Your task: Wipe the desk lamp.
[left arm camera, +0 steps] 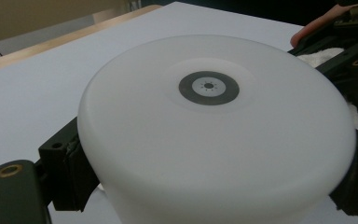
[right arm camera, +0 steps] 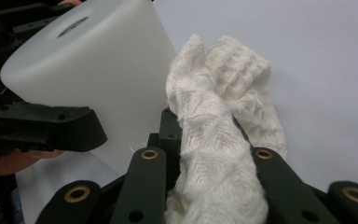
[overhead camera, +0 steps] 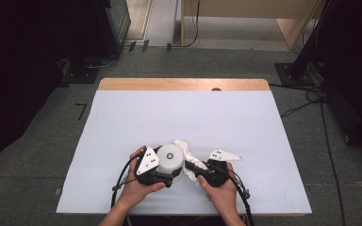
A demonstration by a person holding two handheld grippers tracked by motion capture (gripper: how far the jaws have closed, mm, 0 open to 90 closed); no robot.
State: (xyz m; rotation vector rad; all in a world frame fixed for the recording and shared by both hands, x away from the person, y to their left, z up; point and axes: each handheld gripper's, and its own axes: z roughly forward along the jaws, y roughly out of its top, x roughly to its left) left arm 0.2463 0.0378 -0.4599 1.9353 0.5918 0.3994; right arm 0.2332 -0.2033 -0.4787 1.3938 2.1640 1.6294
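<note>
Left tongs (overhead camera: 162, 175) clamp the white cylinder (overhead camera: 170, 159) standing on the surface (overhead camera: 179, 113), right tongs (overhead camera: 195, 170) pinch the white cloth (right arm camera: 214, 154) against its side; wiping judged under way, most of the wall left.

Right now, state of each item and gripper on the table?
white container: standing with its flat marked end up, clamped at its sides by the left gripper.
white cloth: bunched, pinched between the jaws of the right gripper, resting beside the container.
left gripper: shut on the container.
right gripper: shut on the cloth.
</note>
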